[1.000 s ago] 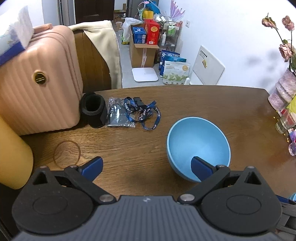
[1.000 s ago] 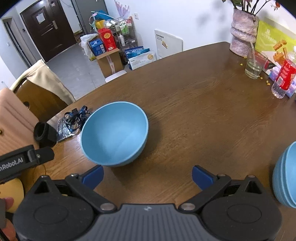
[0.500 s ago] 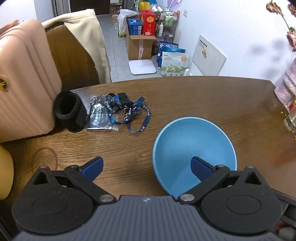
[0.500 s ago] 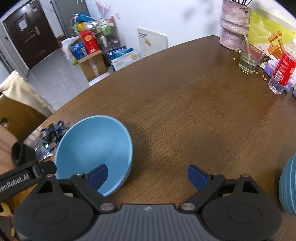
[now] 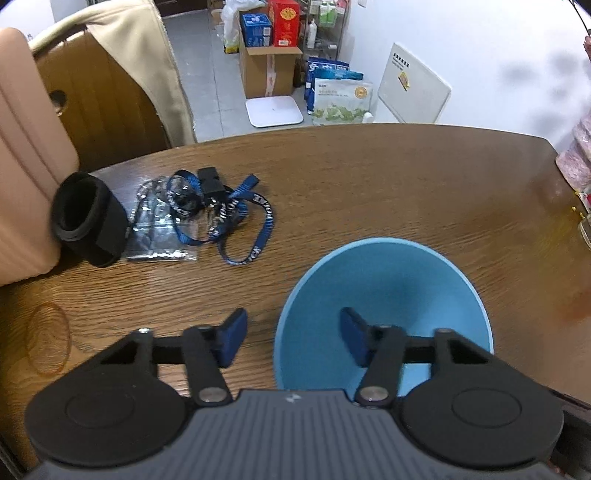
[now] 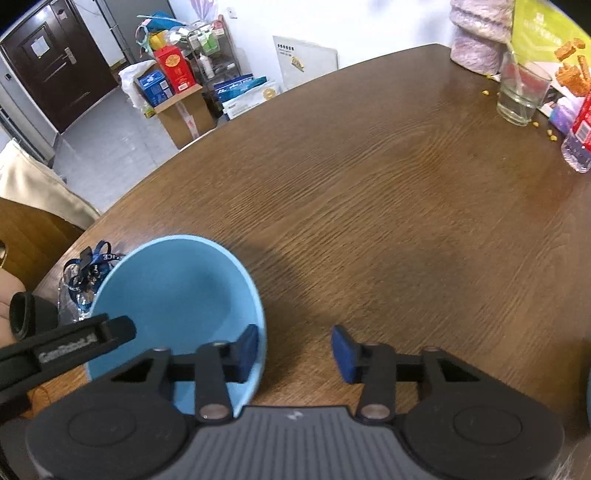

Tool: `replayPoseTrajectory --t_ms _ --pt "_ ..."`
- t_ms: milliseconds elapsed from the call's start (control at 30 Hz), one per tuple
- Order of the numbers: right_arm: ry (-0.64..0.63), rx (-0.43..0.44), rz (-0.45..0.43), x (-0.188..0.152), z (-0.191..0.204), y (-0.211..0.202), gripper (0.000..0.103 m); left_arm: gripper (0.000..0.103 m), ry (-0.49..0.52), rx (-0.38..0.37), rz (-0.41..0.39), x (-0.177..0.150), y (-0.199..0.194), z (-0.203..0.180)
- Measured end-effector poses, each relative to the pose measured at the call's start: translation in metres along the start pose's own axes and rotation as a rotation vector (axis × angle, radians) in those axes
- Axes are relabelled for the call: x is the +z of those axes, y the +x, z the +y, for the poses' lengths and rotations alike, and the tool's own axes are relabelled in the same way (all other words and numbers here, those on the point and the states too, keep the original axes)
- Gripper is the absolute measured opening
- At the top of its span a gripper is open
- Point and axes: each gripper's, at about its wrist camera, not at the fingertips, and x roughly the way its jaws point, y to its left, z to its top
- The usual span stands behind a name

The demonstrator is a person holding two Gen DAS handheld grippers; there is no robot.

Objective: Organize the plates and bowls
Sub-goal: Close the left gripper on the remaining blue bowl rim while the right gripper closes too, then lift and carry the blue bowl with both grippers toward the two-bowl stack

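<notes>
Left gripper [image 5: 291, 338]: jaws closing, straddling the left rim of the blue bowl [image 5: 391, 291]. One pad sits inside the bowl, the other outside over bare wood; a clear gap shows at each pad, so no clench yet.

Right gripper [image 6: 293, 347]: jaws closing across the bowl's right rim, one pad inside, one outside over the tabletop [image 6: 388, 192]. Gap visible here too; not pressing.

Bowl stands upright and empty near the tabletop's near-left part.

Beyond the bowl, toward the left edge: blue lanyard [image 5: 236, 214] lying tangled on a clear plastic bag [image 5: 155, 236], and a black cuff [image 5: 86, 221] just beside them.

Far right corner of the tabletop: drinking glass [image 6: 522, 94], pink vase [image 6: 480, 35], scattered yellow crumbs.

Off the table: chair with a beige cloth [image 5: 144, 55], cardboard box [image 5: 269, 66] on the floor, dark door [image 6: 55, 62].
</notes>
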Motion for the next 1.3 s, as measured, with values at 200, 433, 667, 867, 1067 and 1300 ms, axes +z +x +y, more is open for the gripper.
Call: replayPoseTrajectory --t_ms 200,433,667,867,1067,1300 --pt "-0.022 -0.012 -0.014 0.0 0.004 0.0 0.004 0.011 -0.025 -0.073 0.026 -0.001 0.009 0.003" --pt "-0.019 -0.022 -0.018 -0.002 0.006 -0.001 0.004 0.01 -0.005 -0.068 0.01 -0.002 0.003 -0.001" --pt "-0.012 -0.023 -0.036 -0.006 0.004 -0.01 0.004 0.01 0.002 -0.069 -0.01 -0.003 -0.008 -0.003" --pt "-0.004 -0.025 -0.059 -0.01 0.002 -0.024 0.004 0.01 0.004 -0.077 -0.031 -0.005 -0.023 -0.005" --pt "0.0 -0.031 -0.093 -0.014 -0.001 -0.045 0.004 0.01 0.009 -0.085 -0.06 -0.011 -0.044 -0.011" --pt "0.016 -0.042 -0.12 -0.024 -0.011 -0.07 0.004 0.01 0.019 -0.103 -0.083 -0.022 -0.067 -0.02"
